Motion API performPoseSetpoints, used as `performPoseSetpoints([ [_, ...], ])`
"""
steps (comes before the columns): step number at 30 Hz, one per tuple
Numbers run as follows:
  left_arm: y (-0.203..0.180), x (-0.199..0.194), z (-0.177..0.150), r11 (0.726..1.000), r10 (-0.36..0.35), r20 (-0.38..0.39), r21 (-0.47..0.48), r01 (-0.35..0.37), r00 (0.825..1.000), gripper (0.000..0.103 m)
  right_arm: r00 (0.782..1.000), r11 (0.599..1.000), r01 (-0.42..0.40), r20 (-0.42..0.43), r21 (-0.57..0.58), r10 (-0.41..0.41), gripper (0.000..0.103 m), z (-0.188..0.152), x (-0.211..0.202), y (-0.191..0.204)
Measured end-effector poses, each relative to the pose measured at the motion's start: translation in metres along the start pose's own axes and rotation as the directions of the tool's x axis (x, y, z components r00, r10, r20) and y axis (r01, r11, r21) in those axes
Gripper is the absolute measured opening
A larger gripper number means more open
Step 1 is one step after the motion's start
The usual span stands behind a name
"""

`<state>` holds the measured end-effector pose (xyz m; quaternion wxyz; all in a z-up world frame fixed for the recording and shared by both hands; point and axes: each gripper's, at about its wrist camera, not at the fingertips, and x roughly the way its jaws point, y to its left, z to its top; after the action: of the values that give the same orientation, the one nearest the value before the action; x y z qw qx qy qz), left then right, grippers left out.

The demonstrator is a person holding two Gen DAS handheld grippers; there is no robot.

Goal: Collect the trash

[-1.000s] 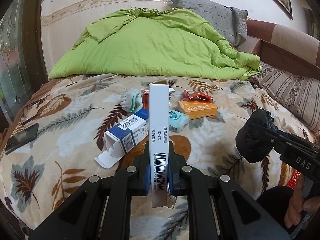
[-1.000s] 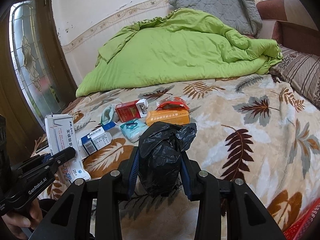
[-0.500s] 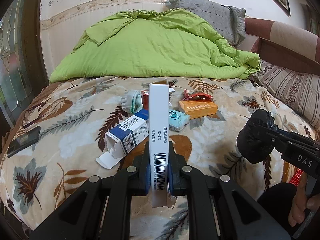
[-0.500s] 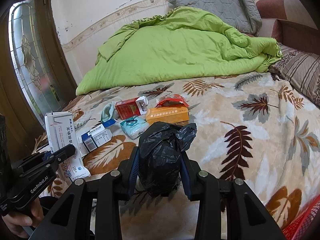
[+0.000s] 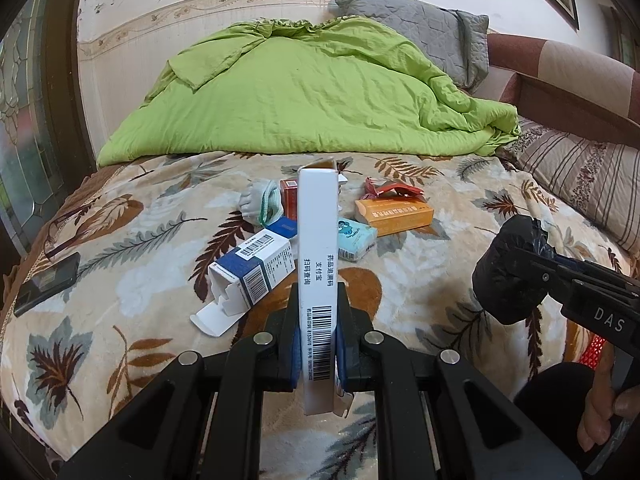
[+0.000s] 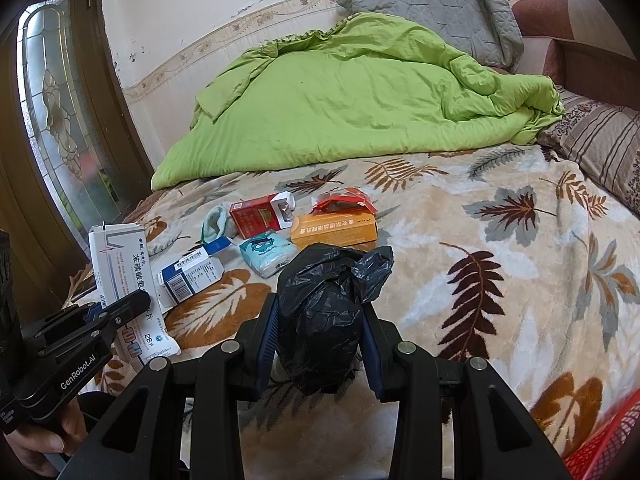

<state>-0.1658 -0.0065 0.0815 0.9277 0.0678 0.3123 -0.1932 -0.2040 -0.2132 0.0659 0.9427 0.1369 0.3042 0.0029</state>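
My left gripper (image 5: 318, 336) is shut on a tall white medicine box (image 5: 317, 264), held upright above the bed; the same box (image 6: 122, 280) shows at the left of the right wrist view. My right gripper (image 6: 318, 320) is shut on a bunched black plastic bag (image 6: 324, 312), also seen at the right of the left wrist view as the black bag (image 5: 508, 272). On the leaf-patterned blanket lie a blue and white box (image 5: 256, 270) with its flap open, an orange box (image 5: 394, 214), a red box (image 6: 260, 218), a teal tissue pack (image 6: 266, 252), a red wrapper (image 6: 344, 200) and a pale crumpled glove (image 5: 260, 204).
A green duvet (image 5: 304, 96) is heaped at the far side, with a grey pillow (image 6: 436, 8) behind it and a striped pillow (image 5: 580, 176) at the right. A dark phone (image 5: 48, 282) lies near the bed's left edge. A red mesh basket (image 6: 600, 444) shows at the lower right.
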Motion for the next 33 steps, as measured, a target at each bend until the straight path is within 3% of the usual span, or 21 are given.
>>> performPoseSetpoints([
  [33,-0.007,0.0,-0.002,1.0,-0.002,-0.002,0.011,0.003,1.0,0.012,0.998,0.998,-0.053,-0.02,-0.028,0.053,0.04,-0.005,-0.015,0.015],
])
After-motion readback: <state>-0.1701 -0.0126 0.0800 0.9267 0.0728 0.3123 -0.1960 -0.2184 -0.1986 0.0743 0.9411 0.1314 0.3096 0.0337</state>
